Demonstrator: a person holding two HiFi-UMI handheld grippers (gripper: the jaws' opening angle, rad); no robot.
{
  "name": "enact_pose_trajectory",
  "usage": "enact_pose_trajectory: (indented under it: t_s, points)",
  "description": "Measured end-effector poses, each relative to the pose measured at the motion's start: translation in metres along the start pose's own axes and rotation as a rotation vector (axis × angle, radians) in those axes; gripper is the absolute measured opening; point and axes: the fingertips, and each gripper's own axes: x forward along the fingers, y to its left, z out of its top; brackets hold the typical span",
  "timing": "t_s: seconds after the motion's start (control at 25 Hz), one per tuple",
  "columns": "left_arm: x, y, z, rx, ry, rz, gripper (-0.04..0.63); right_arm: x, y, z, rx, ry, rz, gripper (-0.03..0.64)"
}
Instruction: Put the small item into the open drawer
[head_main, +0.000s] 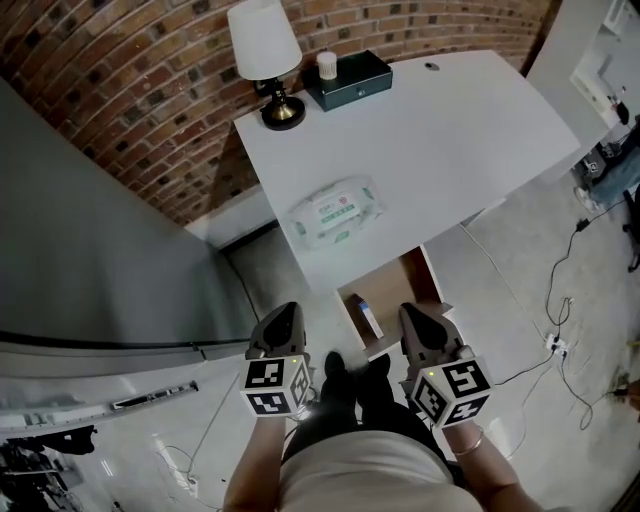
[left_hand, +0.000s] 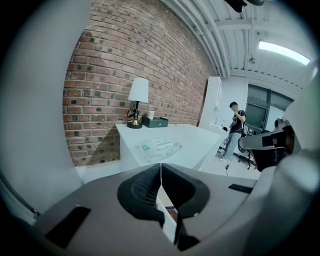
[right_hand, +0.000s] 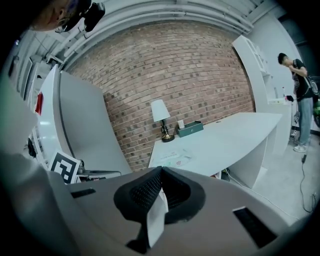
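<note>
Under the white desk (head_main: 450, 130) a wooden drawer (head_main: 412, 272) stands open. A small white and blue box (head_main: 366, 316) lies inside it. My left gripper (head_main: 283, 312) and right gripper (head_main: 412, 312) hang side by side above the floor, just this side of the drawer. In the left gripper view the left gripper (left_hand: 160, 172) has its dark pads together, with nothing between them. The right gripper (right_hand: 161, 175) is also shut and holds nothing. Both point towards the desk.
On the desk lie a pack of wipes (head_main: 335, 210), a lamp (head_main: 265, 50), a dark green box (head_main: 348, 80) and a small white cup (head_main: 327, 64). A grey cabinet (head_main: 100, 250) stands at the left. Cables (head_main: 560, 340) run over the floor. A person (right_hand: 300, 100) stands far right.
</note>
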Motion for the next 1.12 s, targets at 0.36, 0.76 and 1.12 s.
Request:
enact_pose_trajectory:
  t_s: [0.36,0.76,1.12]
  points:
    - [-0.012,-0.007,0.013,0.028,-0.022,-0.017,0.023,-0.023,-0.002,0.014,-0.001,-0.055,-0.013,0.006]
    - [-0.017,-0.010,0.017,0.036,-0.036,-0.037,0.024,-0.030,0.003,0.016,-0.016,-0.042,-0.025,0.006]
    - [-0.018,0.003,0.022,0.033,-0.049,-0.042,0.023,-0.026,0.008,0.021,-0.030,-0.053,-0.047,0.006]
